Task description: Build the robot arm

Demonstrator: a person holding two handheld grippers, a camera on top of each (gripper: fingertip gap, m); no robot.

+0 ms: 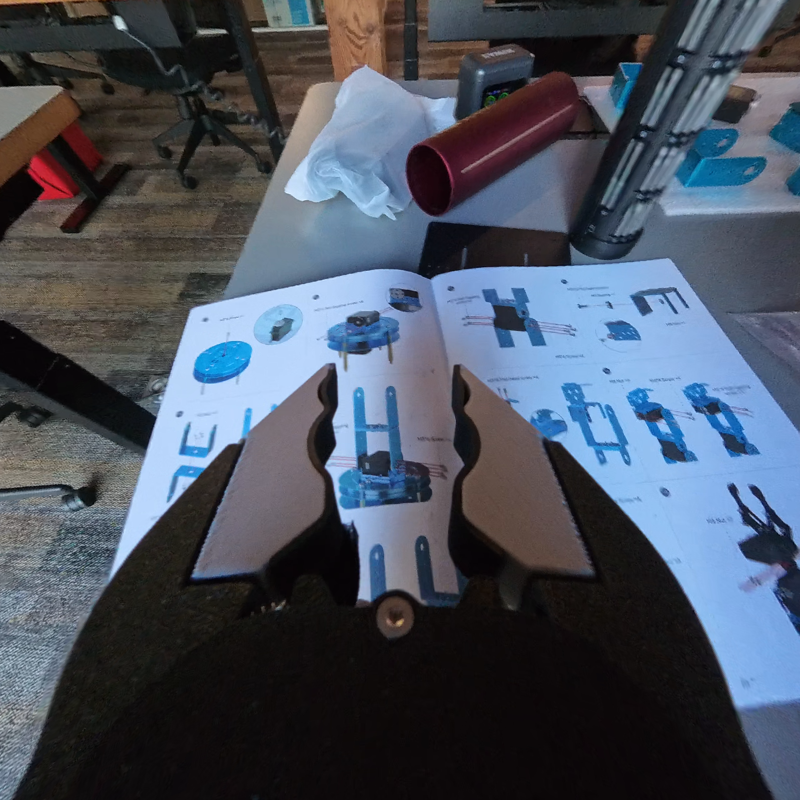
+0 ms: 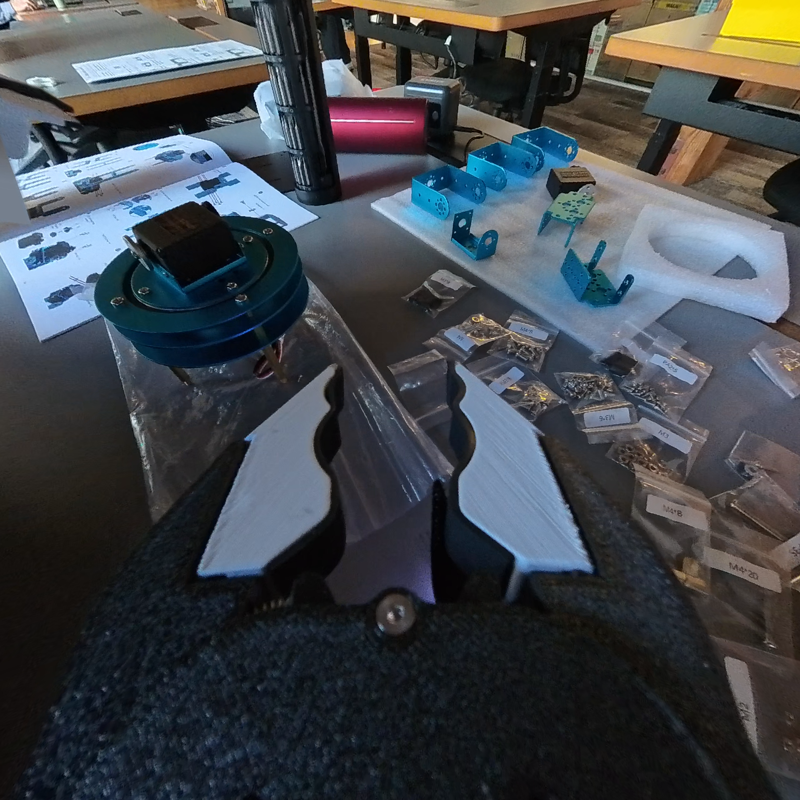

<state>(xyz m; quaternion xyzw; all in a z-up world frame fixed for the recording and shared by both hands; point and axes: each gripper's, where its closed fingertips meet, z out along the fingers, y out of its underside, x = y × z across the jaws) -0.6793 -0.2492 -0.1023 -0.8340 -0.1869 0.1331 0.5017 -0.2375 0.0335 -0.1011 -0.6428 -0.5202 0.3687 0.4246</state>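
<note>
My left gripper [image 1: 395, 370] is open and empty, hovering over an open instruction booklet [image 1: 541, 415] with pictures of blue parts, which lies on the grey table [image 1: 303, 242]. My right gripper [image 2: 396, 370] is open and empty above a clear plastic sheet [image 2: 381, 428]. Just ahead and left of it stands a round blue base [image 2: 203, 311] with a black servo block [image 2: 186, 242] on top, resting on brass legs. Small clear bags of screws [image 2: 601, 398] lie right of the right gripper. The booklet also shows in the right wrist view [image 2: 130, 208].
A dark red tube [image 1: 489, 143] lies beyond the booklet beside a crumpled white bag [image 1: 363, 143]. A black ribbed column [image 2: 298, 104] stands mid-table. Blue metal brackets [image 2: 480, 182] sit on a white foam sheet [image 2: 519, 259], with a white foam block [image 2: 710, 268] at right. The table's left edge drops to the floor. Spacing between my two grippers at the tips: around 55 centimetres.
</note>
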